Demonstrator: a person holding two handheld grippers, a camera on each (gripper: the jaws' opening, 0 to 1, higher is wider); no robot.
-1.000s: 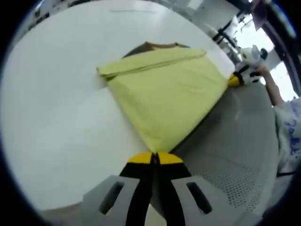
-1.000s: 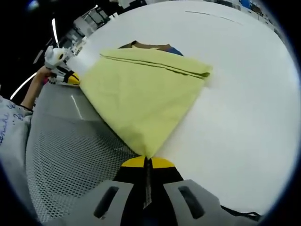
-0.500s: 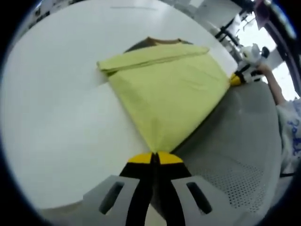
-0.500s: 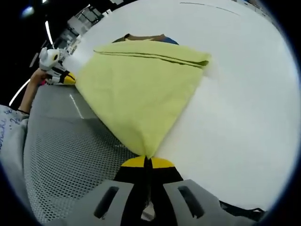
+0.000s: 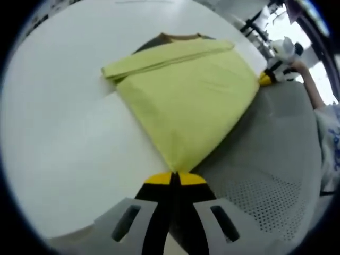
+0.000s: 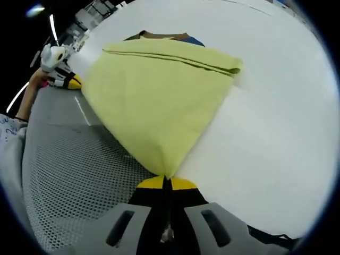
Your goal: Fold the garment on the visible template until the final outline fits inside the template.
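I am holding the yellow garment (image 5: 186, 101) by two corners. In the left gripper view, my left gripper (image 5: 175, 178) is pressing its jaws together on the near corner of the cloth. In the right gripper view, my right gripper (image 6: 167, 182) is pinching the other corner (image 6: 162, 169) the same way. The garment is lying folded, partly on the white desk (image 5: 64, 133) and partly over the grey perforated mat (image 6: 69, 175). A brown collar (image 6: 159, 36) is peeking out at its far edge.
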